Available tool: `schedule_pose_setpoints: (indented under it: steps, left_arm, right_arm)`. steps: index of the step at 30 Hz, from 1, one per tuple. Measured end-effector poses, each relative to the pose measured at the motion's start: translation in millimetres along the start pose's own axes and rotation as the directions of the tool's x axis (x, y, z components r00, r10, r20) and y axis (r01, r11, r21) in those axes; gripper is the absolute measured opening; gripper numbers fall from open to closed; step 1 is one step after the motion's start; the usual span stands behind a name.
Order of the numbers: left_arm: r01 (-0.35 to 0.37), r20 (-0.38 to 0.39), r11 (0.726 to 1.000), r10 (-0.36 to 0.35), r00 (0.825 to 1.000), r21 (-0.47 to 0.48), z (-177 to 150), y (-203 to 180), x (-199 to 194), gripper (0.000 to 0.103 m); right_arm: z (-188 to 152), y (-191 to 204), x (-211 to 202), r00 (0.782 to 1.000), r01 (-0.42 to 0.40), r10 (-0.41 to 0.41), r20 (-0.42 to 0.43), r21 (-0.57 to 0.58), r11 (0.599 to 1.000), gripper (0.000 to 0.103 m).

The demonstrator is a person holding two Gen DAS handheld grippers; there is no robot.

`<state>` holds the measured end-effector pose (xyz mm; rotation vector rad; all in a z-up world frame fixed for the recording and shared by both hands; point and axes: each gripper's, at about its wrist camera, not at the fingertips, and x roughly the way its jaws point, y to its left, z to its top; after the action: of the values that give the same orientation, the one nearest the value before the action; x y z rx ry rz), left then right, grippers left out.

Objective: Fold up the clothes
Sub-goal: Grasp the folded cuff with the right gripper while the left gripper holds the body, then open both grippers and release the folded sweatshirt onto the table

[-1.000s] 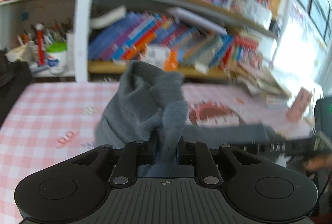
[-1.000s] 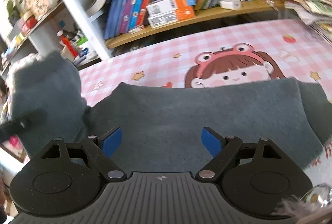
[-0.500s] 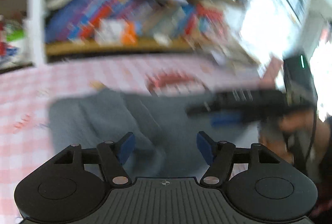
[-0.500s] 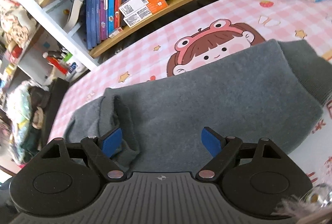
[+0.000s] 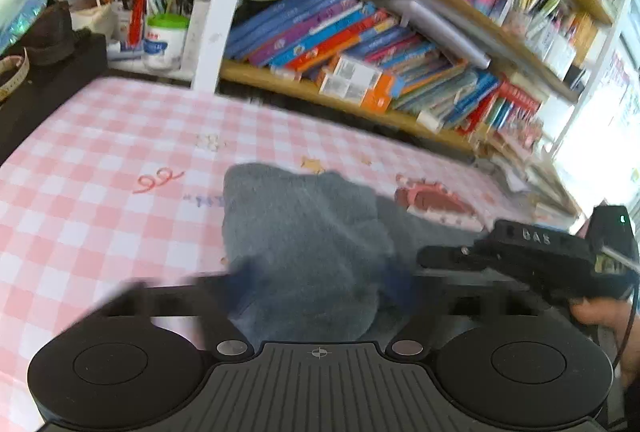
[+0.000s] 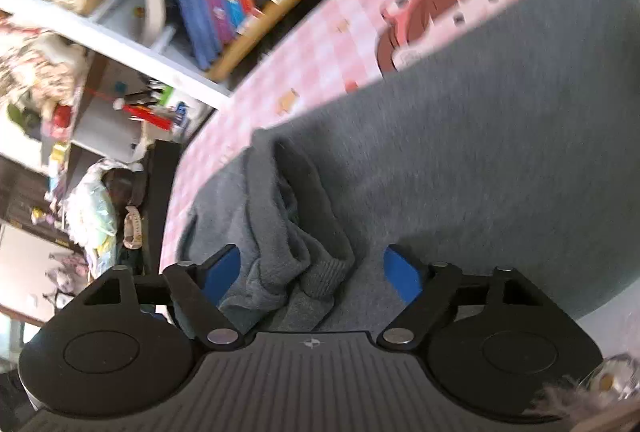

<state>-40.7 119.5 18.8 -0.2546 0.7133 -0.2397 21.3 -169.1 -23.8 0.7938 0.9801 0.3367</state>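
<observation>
A grey sweatshirt [image 5: 304,232] lies on the pink checked table [image 5: 100,159], its sleeve folded over the body. In the left wrist view my left gripper [image 5: 320,284] hangs open just above the near edge of the cloth, its blue pads blurred. The right gripper [image 5: 480,256] reaches in from the right over the garment there. In the right wrist view my right gripper [image 6: 312,268] stands open, its blue pads either side of the bunched ribbed cuff [image 6: 316,272] of the grey sweatshirt [image 6: 460,151].
A bookshelf [image 5: 360,43] packed with books runs along the far side of the table. A pot of pens [image 5: 164,39] and a dark object [image 5: 48,43] stand at the back left. A hand [image 5: 600,316] holds the right gripper at the right edge.
One second ago the left gripper was shut on a lifted grey sleeve; it let go, and the sleeve now lies on the body. The right gripper swung left and down to the cuff.
</observation>
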Motion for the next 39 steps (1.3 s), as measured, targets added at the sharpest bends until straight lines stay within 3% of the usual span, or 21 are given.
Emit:
schedule_pose_setpoints:
  steps: [1, 2, 4, 5, 7, 10, 13, 19, 24, 28, 30, 32, 39]
  left_arm:
    - [-0.012, -0.005, 1.0, 0.012, 1.0, -0.003, 0, 1, 2, 0.009]
    - [-0.018, -0.009, 1.0, 0.018, 1.0, -0.009, 1, 3, 3, 0.008]
    - [0.01, -0.004, 0.999, -0.01, 1.0, -0.036, 0, 8, 3, 0.007]
    - [0.012, -0.01, 0.999, -0.013, 1.0, -0.038, -1, 10, 5, 0.007]
    - [0.013, -0.029, 0.999, -0.014, 0.999, -0.046, -3, 12, 10, 0.006]
    - [0.007, -0.039, 0.999, -0.009, 0.999, -0.044, -4, 12, 12, 0.006]
    - [0.03, -0.062, 0.999, -0.032, 0.998, -0.033, -6, 12, 14, 0.007]
    - [0.065, -0.108, 0.998, -0.063, 0.992, 0.017, -11, 4, 24, 0.01]
    - [0.055, -0.087, 0.998, -0.052, 0.995, 0.037, -10, -1, 16, 0.011]
    - [0.063, -0.036, 0.995, -0.06, 0.998, 0.083, -6, -11, 3, 0.023]
    - [0.069, -0.022, 0.993, -0.067, 0.997, 0.098, -5, -16, -1, 0.033]
    - [0.072, -0.013, 0.99, -0.071, 0.997, 0.118, -4, -21, -4, 0.05]
    - [0.059, -0.01, 0.987, -0.058, 0.998, 0.147, -3, -31, -2, 0.069]
  right_arm:
    - [0, 1, 2, 1.0, 0.002, -0.002, 0.005, 0.002, 1.0, 0.074]
    - [-1, 2, 4, 1.0, 0.006, -0.006, 0.007, 0.004, 1.0, 0.072]
    - [-1, 5, 7, 1.0, 0.019, -0.019, 0.0, 0.002, 1.0, 0.052]
    - [-2, 5, 10, 1.0, 0.02, -0.02, -0.001, 0.007, 1.0, 0.047]
    - [-3, 6, 12, 1.0, 0.019, -0.019, -0.003, 0.011, 1.0, 0.023]
    - [-6, 16, -5, 0.999, -0.032, 0.034, 0.034, -0.049, 0.998, 0.016]
    - [-8, 22, -32, 0.991, -0.084, 0.093, 0.095, -0.099, 0.992, 0.016]
    - [-16, -1, -14, 0.994, 0.099, -0.094, 0.055, -0.098, 0.99, 0.021]
    - [-18, 1, -20, 0.992, 0.112, -0.105, 0.068, -0.111, 0.987, 0.036]
    - [-21, 12, -30, 0.989, 0.126, -0.112, 0.092, -0.16, 0.979, 0.039]
    - [-22, 19, -35, 0.988, 0.133, -0.114, 0.107, -0.195, 0.972, 0.042]
    - [-25, 25, -40, 0.986, 0.143, -0.118, 0.117, -0.229, 0.963, 0.044]
    - [-33, 33, -53, 0.976, 0.197, -0.162, 0.144, -0.283, 0.939, 0.052]
